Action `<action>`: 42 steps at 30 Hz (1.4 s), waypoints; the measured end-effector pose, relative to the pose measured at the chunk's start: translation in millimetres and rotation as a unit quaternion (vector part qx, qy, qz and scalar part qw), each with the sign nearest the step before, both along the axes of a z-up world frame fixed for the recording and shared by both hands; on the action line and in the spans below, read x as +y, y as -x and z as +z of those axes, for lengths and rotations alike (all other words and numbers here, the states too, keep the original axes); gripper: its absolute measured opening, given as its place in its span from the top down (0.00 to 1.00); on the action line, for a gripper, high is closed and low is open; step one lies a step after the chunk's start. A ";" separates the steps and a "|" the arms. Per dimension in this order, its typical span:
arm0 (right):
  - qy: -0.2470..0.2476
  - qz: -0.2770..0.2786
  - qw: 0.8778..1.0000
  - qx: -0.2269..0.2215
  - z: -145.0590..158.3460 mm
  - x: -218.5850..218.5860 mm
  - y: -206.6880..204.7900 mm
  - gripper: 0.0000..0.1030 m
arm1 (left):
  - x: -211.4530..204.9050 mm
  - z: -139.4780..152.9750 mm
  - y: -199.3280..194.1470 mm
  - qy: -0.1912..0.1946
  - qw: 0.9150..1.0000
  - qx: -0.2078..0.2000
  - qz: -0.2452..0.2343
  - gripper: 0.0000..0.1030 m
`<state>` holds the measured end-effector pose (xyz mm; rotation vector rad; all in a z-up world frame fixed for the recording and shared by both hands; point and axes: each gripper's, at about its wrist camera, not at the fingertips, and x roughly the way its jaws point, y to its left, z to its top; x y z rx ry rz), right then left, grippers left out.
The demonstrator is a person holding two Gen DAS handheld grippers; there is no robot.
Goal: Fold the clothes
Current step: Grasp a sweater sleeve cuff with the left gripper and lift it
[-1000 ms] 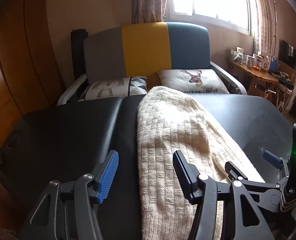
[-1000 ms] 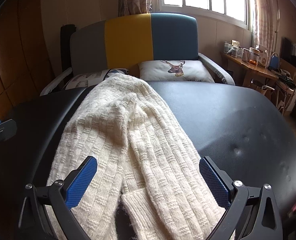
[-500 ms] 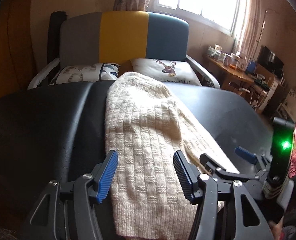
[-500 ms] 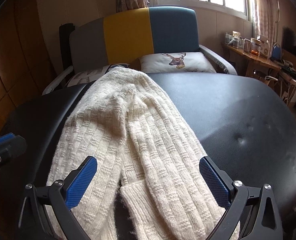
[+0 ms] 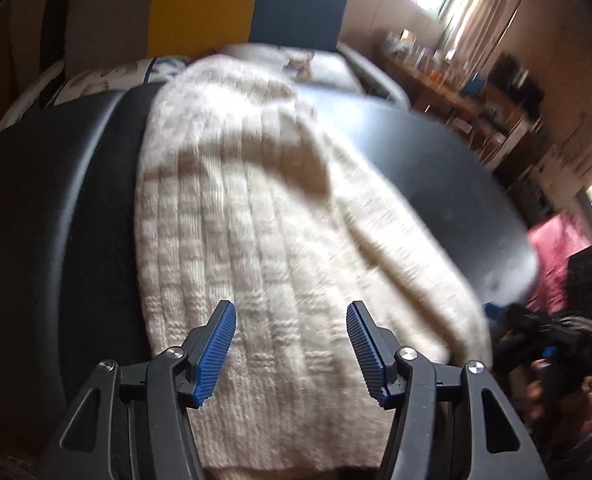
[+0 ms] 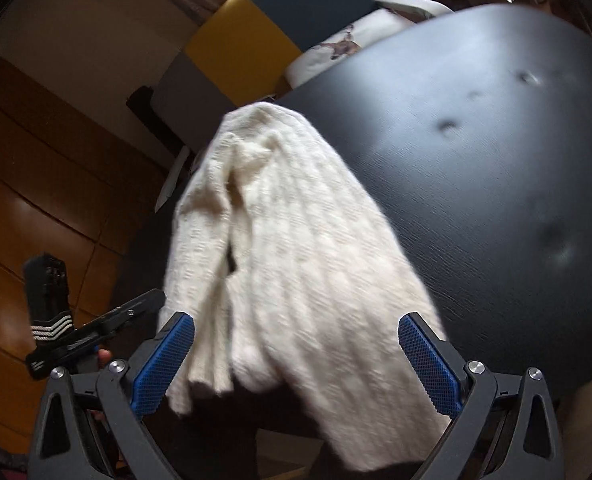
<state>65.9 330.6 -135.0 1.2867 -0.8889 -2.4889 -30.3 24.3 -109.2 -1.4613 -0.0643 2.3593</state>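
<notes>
A cream knitted sweater (image 5: 264, 216) lies lengthwise on a black padded table (image 5: 435, 168), folded into a long narrow strip whose near end hangs over the table's front edge. My left gripper (image 5: 291, 334) stands open above that near end, with the knit between its blue pads but not touching them. In the right wrist view the sweater (image 6: 292, 248) drapes over the table (image 6: 495, 160) edge, and my right gripper (image 6: 296, 354) is open wide around its lower part. Both views are blurred. The left gripper (image 6: 96, 332) also shows at the lower left of that view.
Behind the table stands a grey, yellow and teal sofa (image 5: 216, 8) with printed cushions (image 6: 335, 52). A cluttered wooden desk (image 5: 455, 80) is at the right under a window. Wooden wall panels (image 6: 36, 200) are on the left. Pink fabric (image 5: 559, 256) lies at the far right.
Both grippers have swung: the left view has moved right over the sweater's near end, and the right view has tilted down and left. Both stay open. The sweater lies as before.
</notes>
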 end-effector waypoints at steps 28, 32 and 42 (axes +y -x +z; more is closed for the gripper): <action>0.128 0.009 0.992 0.023 -35.2 21.8 -19.9 0.00 | 48.4 -0.7 4.9 -0.213 0.963 -0.108 -0.125 0.37; 0.131 0.005 0.991 0.030 -36.1 23.0 -22.4 0.00 | 68.1 -22.0 9.3 -0.217 0.956 -0.156 -0.121 0.37; 0.167 -0.006 0.985 0.045 -41.0 34.2 -26.4 0.00 | 99.6 -40.6 8.4 -0.214 0.957 -0.164 -0.112 0.94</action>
